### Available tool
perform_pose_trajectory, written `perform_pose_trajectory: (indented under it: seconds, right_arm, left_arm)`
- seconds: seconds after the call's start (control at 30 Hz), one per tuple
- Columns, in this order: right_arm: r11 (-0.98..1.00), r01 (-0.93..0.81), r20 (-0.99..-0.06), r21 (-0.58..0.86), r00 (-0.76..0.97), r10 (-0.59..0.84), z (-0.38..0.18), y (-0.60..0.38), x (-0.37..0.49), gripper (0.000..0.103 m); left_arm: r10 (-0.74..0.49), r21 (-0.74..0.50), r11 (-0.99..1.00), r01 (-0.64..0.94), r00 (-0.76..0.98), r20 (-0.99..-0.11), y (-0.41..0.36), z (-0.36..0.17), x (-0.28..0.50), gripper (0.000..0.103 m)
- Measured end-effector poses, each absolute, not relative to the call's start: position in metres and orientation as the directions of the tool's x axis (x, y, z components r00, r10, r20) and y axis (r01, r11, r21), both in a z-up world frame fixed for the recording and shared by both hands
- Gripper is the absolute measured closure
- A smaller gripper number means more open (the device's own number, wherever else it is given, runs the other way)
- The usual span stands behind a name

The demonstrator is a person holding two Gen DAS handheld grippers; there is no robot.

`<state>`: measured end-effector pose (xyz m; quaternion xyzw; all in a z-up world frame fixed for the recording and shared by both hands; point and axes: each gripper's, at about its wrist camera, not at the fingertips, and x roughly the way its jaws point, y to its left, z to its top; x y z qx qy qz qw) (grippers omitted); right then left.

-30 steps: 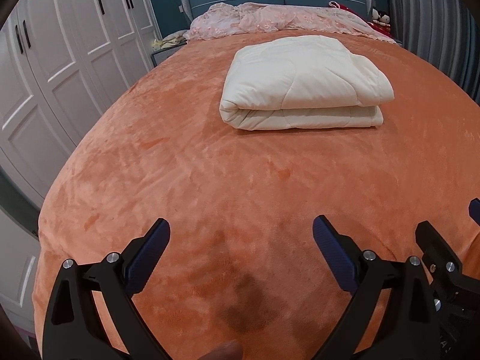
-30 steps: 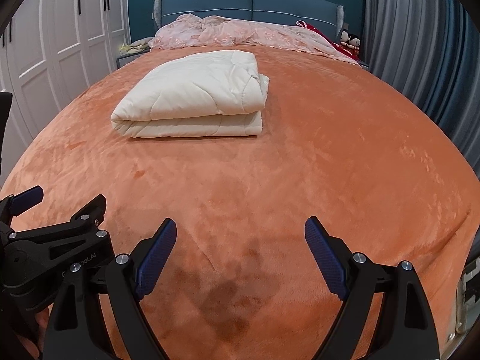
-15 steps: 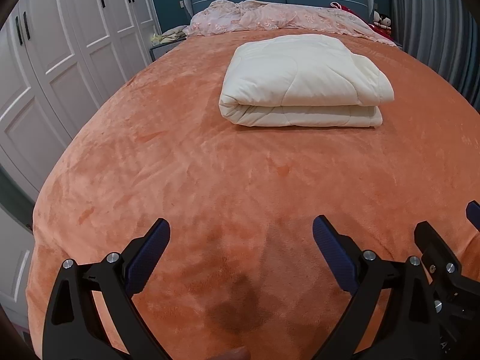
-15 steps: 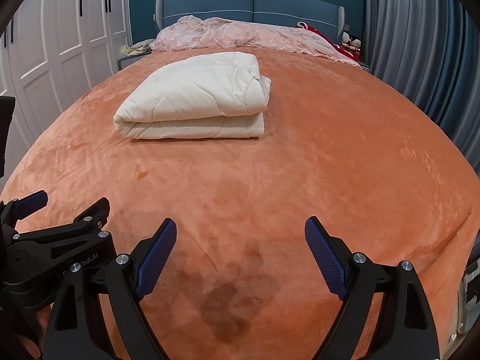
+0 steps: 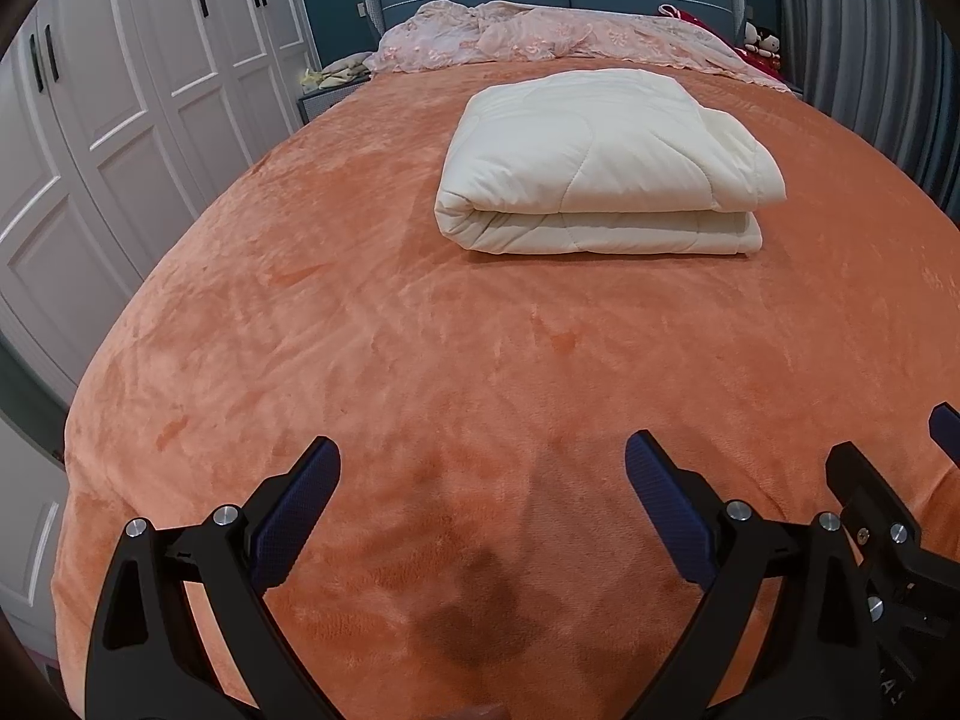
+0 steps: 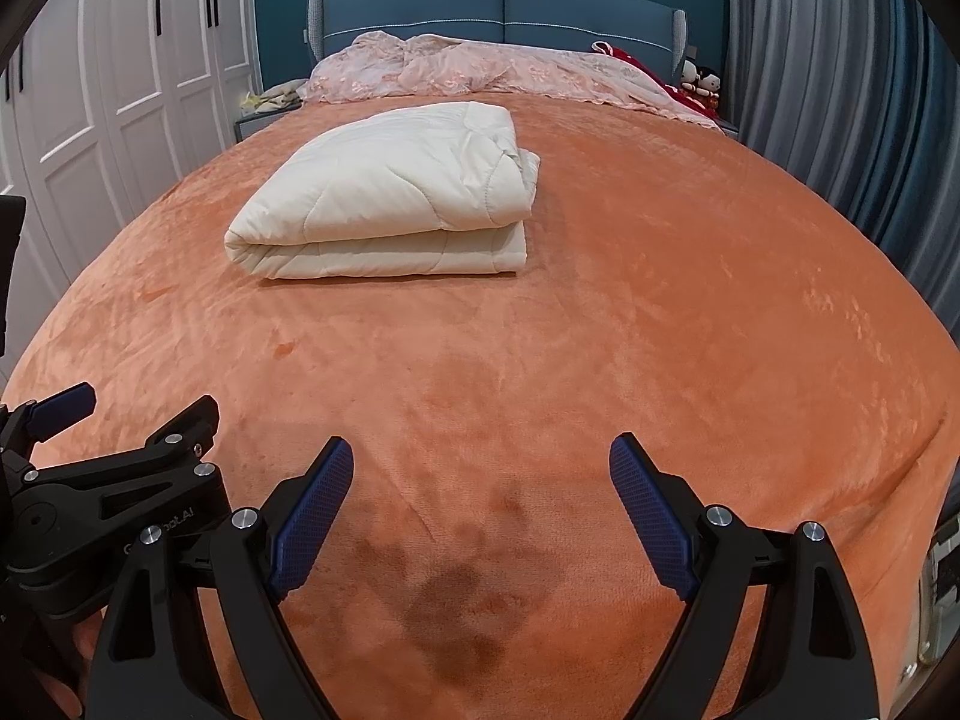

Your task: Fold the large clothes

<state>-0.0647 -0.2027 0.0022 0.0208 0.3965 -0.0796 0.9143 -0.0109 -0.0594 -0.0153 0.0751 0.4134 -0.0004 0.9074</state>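
While the cream quilt point(image 5: 606, 162) is lying folded at upper centre, both wide-spread, empty grippers, left gripper point(image 5: 483, 501) and right gripper point(image 6: 480, 495), are best being kept clear.

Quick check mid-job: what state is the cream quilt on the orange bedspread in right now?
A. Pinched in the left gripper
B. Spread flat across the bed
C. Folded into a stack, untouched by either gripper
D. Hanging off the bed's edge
C: the cream quilt lies folded on the orange bedspread, while the left gripper and right gripper are open and short of it.
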Motion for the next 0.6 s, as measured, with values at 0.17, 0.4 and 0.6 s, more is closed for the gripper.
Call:
perform_pose_trajectory:
  seconds: [0.17, 0.4, 0.6]
  right_arm:
    - [0.986, 0.163, -0.728, -0.024, 0.674, -0.129, 0.0022, -0.2024, -0.0647, 0.018]
    - [0.986, 0.165, -0.726, -0.022, 0.675, -0.129, 0.0028, -0.201, -0.0649, 0.018]
    - [0.986, 0.166, -0.724, -0.021, 0.677, -0.13, 0.004, -0.2001, -0.0654, 0.018]
  left_arm:
    - [0.061, 0.136, 0.989, 0.063, 0.659, -0.75, -0.0593, -0.0153, -0.0107, 0.009]
    - [0.056, 0.13, 0.989, 0.063, 0.661, -0.749, -0.0605, -0.0148, -0.0113, 0.01]
    - [0.042, 0.113, 0.991, 0.066, 0.655, -0.754, -0.0598, -0.0153, -0.0114, 0.01]
